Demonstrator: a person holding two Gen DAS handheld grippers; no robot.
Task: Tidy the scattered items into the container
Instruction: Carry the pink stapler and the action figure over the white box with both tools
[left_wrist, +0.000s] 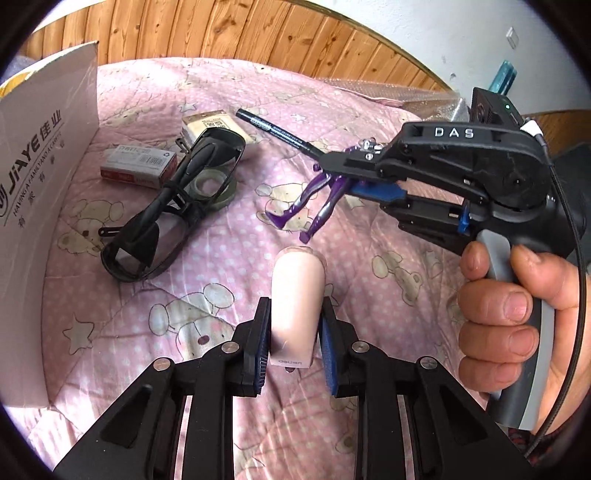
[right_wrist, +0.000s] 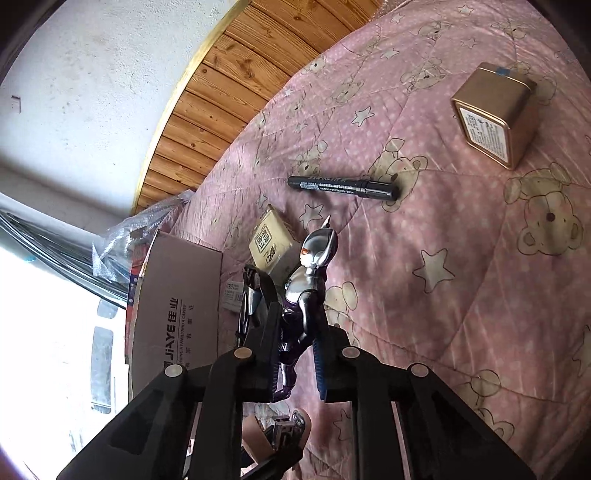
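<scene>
The left gripper clamps a pale pink tube above the pink quilt. The right gripper grasps a silver-purple action figure.

Left wrist view: close above pink quilt, facing wooden headboard at frame top; cardboard box at left edge. Right wrist view: rolled sideways, same quilt right, box lower left. Shared: black marker, box, sunglasses, right gripper in left view's right half.
</scene>
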